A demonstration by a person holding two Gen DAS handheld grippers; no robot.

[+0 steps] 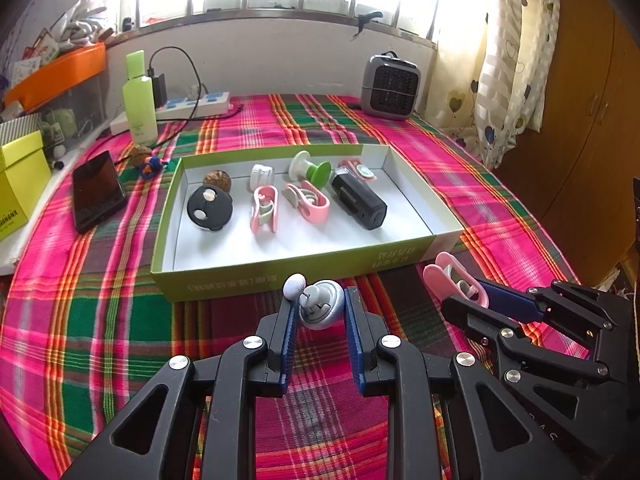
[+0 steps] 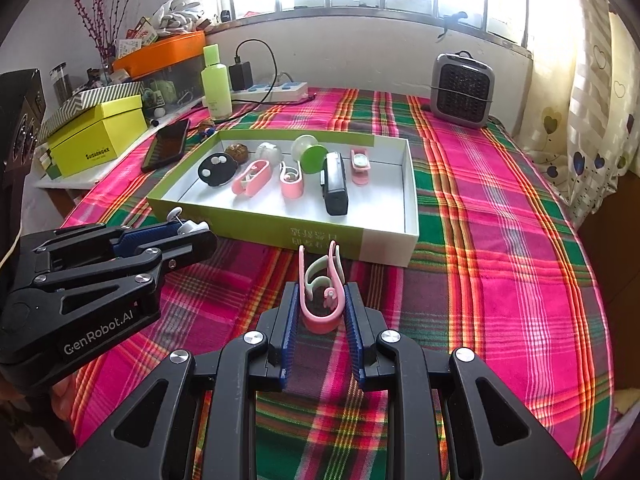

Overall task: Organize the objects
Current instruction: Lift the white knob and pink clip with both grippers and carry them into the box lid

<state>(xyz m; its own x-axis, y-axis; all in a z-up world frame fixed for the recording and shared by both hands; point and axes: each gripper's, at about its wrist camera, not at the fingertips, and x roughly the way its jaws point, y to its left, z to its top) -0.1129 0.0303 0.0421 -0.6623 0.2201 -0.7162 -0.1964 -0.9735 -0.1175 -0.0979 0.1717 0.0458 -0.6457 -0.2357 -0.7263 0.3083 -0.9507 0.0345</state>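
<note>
Left gripper: I have it clenched on a small silver-grey round gadget, domed and glossy like hard plastic, with a thin stalk ending in a pale textured ball. The ribbed blue pads press its two sides, which I judge keeps the smooth dome from slipping.

Right gripper: it grasps a pink clip, a long U-shaped loop of smooth plastic with a pale inner tongue. I hold it by the closed bend, open prongs pointing ahead towards the box, probably so it can go in prongs first.

Position of both: each held thing hangs just short of the near wall of the box, over the cloth, not yet inside.

Box: a shallow cardboard tray, green outside, white inside, low-walled so things drop in easily.

Already inside: a black round disc with two pale spots, two more pink clips lying side by side, a black oblong block, a green-and-white spool, a brown knobbly ball. They lie in loose rows along the far half, leaving the near half bare; that is where I judge my two pieces belong.

Bench: covered by a woven plaid cloth of pink, green and orange.

Further out: a dark phone, a green bottle and a grey heater.
</note>
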